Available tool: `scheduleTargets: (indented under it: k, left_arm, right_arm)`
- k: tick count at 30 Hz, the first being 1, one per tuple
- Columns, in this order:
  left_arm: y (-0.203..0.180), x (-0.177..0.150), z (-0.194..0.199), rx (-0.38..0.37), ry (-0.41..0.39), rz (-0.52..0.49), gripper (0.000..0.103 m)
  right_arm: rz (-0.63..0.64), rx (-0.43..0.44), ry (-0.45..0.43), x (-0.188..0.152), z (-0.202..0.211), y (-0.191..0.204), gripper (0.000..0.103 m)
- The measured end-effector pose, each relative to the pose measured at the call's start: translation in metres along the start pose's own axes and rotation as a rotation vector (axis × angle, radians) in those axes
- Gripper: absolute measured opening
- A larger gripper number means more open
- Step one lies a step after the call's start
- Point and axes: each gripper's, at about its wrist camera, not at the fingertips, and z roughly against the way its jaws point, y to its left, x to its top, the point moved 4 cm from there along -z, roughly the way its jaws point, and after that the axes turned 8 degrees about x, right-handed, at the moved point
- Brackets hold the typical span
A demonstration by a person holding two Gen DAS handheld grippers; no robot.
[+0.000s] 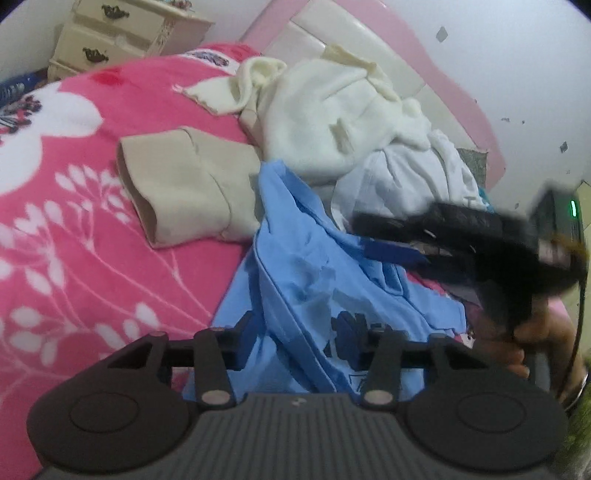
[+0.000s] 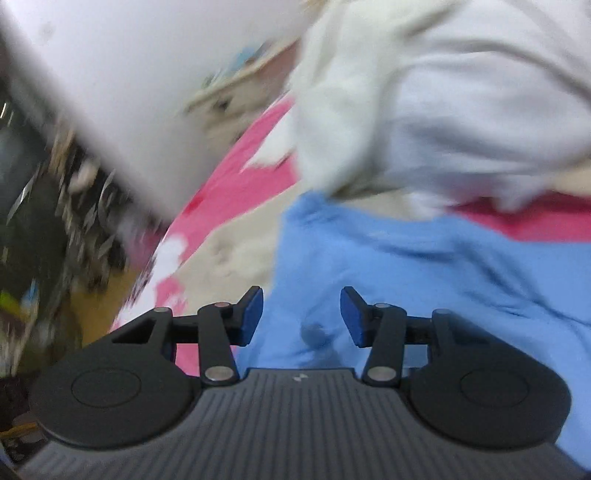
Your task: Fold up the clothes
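A light blue shirt (image 1: 314,266) lies crumpled on the pink bedspread (image 1: 74,192). My left gripper (image 1: 301,341) is open, its fingers standing either side of a raised fold of the shirt. My right gripper (image 1: 391,236) shows blurred in the left wrist view, above the shirt's right part. In the right wrist view the right gripper (image 2: 301,315) is open and empty just over the blue shirt (image 2: 424,280). A cream fleece garment (image 1: 332,118), a white garment (image 1: 402,184) and a folded beige piece (image 1: 177,188) lie behind the shirt.
A cream nightstand (image 1: 122,33) stands at the far left beyond the bed. A pink and cream headboard (image 1: 369,33) runs behind the clothes pile. The right wrist view is blurred; a white wall (image 2: 129,92) and floor clutter (image 2: 55,221) show on its left.
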Motion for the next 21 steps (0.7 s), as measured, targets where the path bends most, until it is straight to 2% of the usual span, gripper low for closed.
scheduleTargets:
  k: [4, 6, 8, 9, 10, 11, 13, 17, 21]
  left_arm:
    - [-0.01, -0.008, 0.001, -0.005, 0.016, -0.069, 0.047]
    - [-0.015, -0.012, 0.002, -0.007, 0.024, -0.103, 0.047]
    - [-0.02, -0.015, 0.003, -0.005, 0.024, -0.142, 0.046]
    - [-0.023, -0.016, 0.003, -0.001, 0.019, -0.165, 0.046]
    - [-0.026, -0.017, 0.004, 0.004, 0.014, -0.188, 0.047]
    - [-0.029, -0.017, 0.004, 0.007, 0.008, -0.21, 0.047]
    - [-0.036, -0.018, 0.0, 0.008, 0.02, -0.237, 0.047]
    - [-0.052, -0.024, -0.012, 0.023, 0.086, -0.267, 0.047]
    - [-0.07, -0.03, -0.019, 0.075, 0.114, -0.312, 0.05]
  right_arm:
    - [0.077, -0.003, 0.188, 0.005, -0.042, 0.031, 0.046]
    - [0.134, -0.04, 0.283, 0.0, -0.059, 0.043, 0.047]
    - [0.194, -0.101, 0.336, -0.01, -0.069, 0.047, 0.044]
    - [0.22, -0.142, 0.356, -0.017, -0.073, 0.045, 0.029]
    - [0.232, -0.179, 0.357, -0.02, -0.073, 0.041, 0.008]
    - [0.219, -0.188, 0.336, -0.022, -0.069, 0.037, 0.007]
    - [0.12, -0.146, 0.265, -0.02, -0.048, 0.029, 0.004]
    - [-0.083, -0.07, 0.09, -0.019, -0.003, 0.01, 0.003]
    - [-0.192, -0.019, 0.005, -0.024, 0.016, -0.001, 0.003]
